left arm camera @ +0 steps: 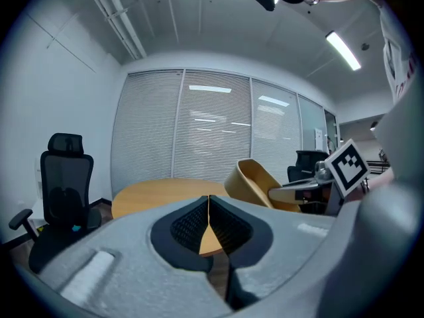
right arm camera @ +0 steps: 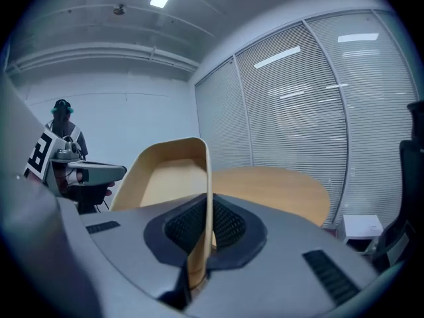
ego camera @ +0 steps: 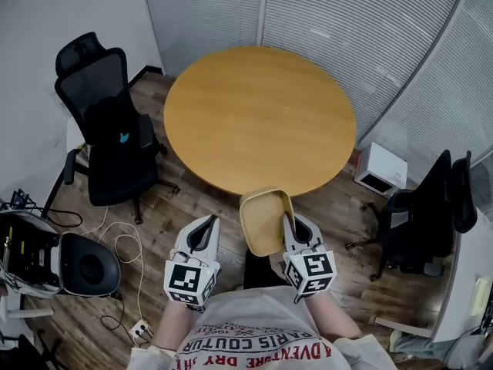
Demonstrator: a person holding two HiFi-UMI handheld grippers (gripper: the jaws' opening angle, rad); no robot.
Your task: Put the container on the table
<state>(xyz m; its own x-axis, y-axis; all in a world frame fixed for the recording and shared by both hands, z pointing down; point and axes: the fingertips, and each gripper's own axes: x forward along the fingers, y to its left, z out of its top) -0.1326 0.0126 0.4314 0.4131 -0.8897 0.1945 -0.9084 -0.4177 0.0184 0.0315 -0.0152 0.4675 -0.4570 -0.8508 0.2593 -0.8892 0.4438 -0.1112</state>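
Two grippers: grey moulded shells, each with a cube of black-and-white square markers at the back; left gripper [ego camera: 206, 226] and right gripper [ego camera: 293, 226] are side by side in front of the person.
Left gripper's fingers: dark ribbed pads [left arm camera: 190, 224] pressed together along a thin seam, with nothing between them.
Right gripper's fingers: dark ribbed pads [right arm camera: 230, 226] clamped on the thin side wall of the container, which rises up between them.
Container [ego camera: 266, 220]: tan, smooth and matte, thin-walled; a tub shaped like a rounded rectangle with soft corners, held tilted with its hollow in view.
Container's place: in the air at the near edge of the bench; its far end overlaps the rim in the head view, and I cannot tell whether it touches.
Bench [ego camera: 258, 118]: round top with a smooth, honey-coloured wood-look surface.
Floor [ego camera: 192, 206]: brown wood-grain planks.
Seating: black mesh-backed office chair [ego camera: 108, 122] left of the bench, second chair [ego camera: 431, 206] to the right.
Blinds [ego camera: 347, 29]: pale horizontal slats along the curved wall.
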